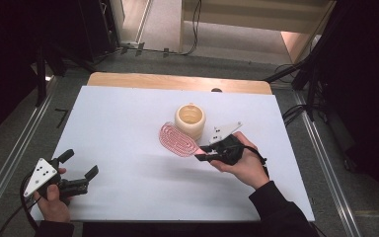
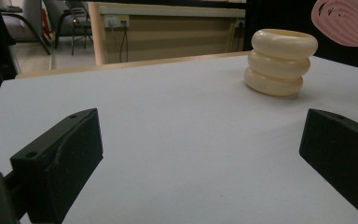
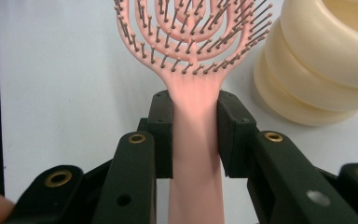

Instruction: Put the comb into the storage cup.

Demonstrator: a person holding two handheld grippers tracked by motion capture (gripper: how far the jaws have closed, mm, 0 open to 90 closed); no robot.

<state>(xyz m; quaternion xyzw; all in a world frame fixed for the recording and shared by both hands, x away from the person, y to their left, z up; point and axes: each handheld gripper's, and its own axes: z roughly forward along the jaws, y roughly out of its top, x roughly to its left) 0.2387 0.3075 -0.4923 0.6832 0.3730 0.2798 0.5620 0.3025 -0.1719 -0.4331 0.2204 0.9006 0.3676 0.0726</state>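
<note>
Left gripper (image 1: 81, 178): near the table's front left corner, black jaws spread wide, nothing between them.
Table (image 1: 128, 123): smooth matte white sheet, a wooden strip at its far edge.
Hairbrush (image 1: 176, 139): pink plastic, oval openwork head with thin ball-tipped bristles (bristles up), right of the table's centre, just beside the cup.
Cup (image 1: 190, 120): cream, glossy, three stacked rounded rings, upright.
Right gripper (image 1: 203, 152): jaws clamped on the hairbrush's smooth handle.
</note>
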